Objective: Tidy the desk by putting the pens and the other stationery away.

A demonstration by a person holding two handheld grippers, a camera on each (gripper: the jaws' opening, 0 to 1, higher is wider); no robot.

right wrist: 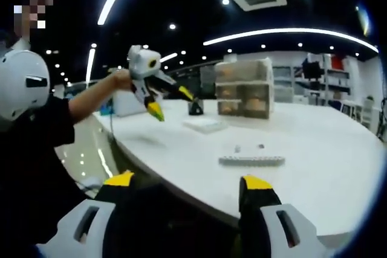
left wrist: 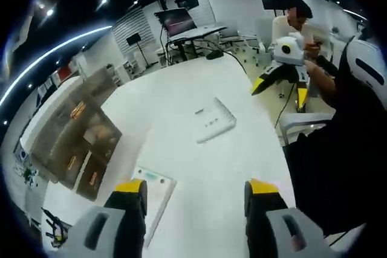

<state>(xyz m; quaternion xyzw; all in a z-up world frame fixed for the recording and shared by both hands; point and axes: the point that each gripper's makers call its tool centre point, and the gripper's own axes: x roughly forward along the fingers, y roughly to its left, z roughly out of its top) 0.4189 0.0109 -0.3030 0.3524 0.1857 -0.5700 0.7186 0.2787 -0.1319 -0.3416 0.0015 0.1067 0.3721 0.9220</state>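
My left gripper (left wrist: 195, 188) is open and empty above the near part of the white table (left wrist: 181, 83). A flat white tray (left wrist: 214, 122) lies mid-table, with a small pale item (left wrist: 199, 112) beside it. A clear flat box (left wrist: 154, 194) lies just past my left jaw. A clear drawer organiser (left wrist: 78, 131) stands at the left. My right gripper (right wrist: 187, 180) is open and empty off the table's edge, facing the same tray (right wrist: 251, 160), flat box (right wrist: 205, 124) and organiser (right wrist: 245, 89). Each gripper shows in the other's view, open in the air: right (left wrist: 280, 92), left (right wrist: 170, 102).
A small black object (right wrist: 195, 108) stands on the table beside the organiser. The person in a dark top (left wrist: 338, 161) stands at the table's edge. More desks, a monitor (left wrist: 175, 21) and a seated person (left wrist: 290, 22) are behind. Shelving (right wrist: 320, 70) lines the far wall.
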